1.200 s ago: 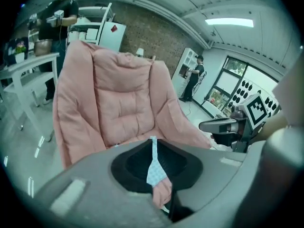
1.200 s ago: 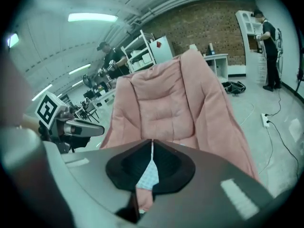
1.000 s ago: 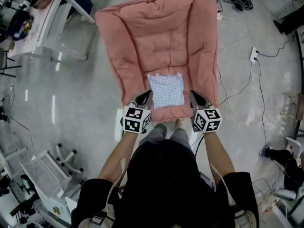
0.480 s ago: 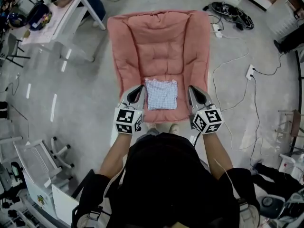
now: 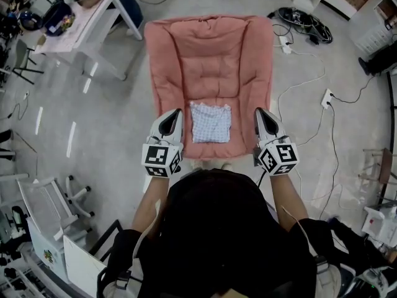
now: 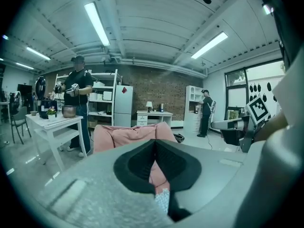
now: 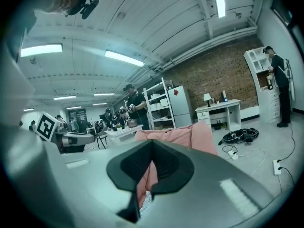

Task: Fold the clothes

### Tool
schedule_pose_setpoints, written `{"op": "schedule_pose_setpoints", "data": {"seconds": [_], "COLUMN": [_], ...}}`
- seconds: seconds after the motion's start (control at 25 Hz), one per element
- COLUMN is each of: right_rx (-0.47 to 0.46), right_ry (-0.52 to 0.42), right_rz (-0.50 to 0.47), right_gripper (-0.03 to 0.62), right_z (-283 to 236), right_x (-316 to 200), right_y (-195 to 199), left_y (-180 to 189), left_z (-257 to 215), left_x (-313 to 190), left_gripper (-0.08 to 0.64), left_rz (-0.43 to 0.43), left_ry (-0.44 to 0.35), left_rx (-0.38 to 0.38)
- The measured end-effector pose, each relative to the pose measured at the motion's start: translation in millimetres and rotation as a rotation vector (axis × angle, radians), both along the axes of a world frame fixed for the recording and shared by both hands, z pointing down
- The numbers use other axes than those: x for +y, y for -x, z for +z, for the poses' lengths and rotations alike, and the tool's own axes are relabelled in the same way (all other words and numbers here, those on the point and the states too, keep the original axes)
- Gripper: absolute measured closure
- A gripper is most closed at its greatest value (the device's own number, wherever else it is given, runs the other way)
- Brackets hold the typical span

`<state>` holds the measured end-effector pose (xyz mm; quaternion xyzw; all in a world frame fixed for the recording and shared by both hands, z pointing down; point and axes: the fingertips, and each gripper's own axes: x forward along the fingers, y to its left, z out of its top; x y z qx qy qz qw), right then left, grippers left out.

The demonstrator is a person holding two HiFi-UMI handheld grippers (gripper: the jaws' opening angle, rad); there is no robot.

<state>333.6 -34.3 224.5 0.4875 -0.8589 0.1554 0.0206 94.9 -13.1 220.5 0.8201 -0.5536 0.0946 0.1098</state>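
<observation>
A small folded blue-checked cloth [image 5: 210,122] lies flat near the front of the pink cushioned seat [image 5: 211,54]. My left gripper [image 5: 175,112] hovers just left of the cloth and my right gripper [image 5: 260,112] just right of it. Both are shut and hold nothing. In the left gripper view the jaws [image 6: 154,144] are closed, with the cloth [image 6: 163,201] below them and the pink seat [image 6: 123,134] beyond. The right gripper view shows its closed jaws [image 7: 152,144] above the cloth [image 7: 146,201] and the pink seat [image 7: 175,134].
A white table [image 5: 93,17] with a bowl stands at the upper left. Cables [image 5: 304,14] and a power strip [image 5: 327,96] lie on the floor to the right. A white rack [image 5: 49,216] sits at the lower left. One person [image 6: 78,94] stands by the table, another [image 6: 205,110] by shelves.
Both grippers have lifted away from the seat's front edge, and their noses now point more level. The folded cloth has stayed in place.
</observation>
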Motion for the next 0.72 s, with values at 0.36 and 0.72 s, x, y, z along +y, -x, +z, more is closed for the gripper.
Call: {"op": "schedule_pose_setpoints", "data": {"seconds": [0.36,0.72], "right_rx": [0.013,-0.008], "right_ry": [-0.025,-0.018], "right_rz": [0.014,0.026], "right_gripper": [0.589,0.589], "right_z": [-6,-9], "right_x": [-15,-19], "right_y": [-5,-4], "left_y": [5,14], "left_z": [0,-2], "left_x": [-8,-13], "left_gripper": [0.552,0.552], "left_rz": [-0.002,-0.01], "left_ry": [-0.009,-0.002], "left_rx": [-0.025,-0.004]}}
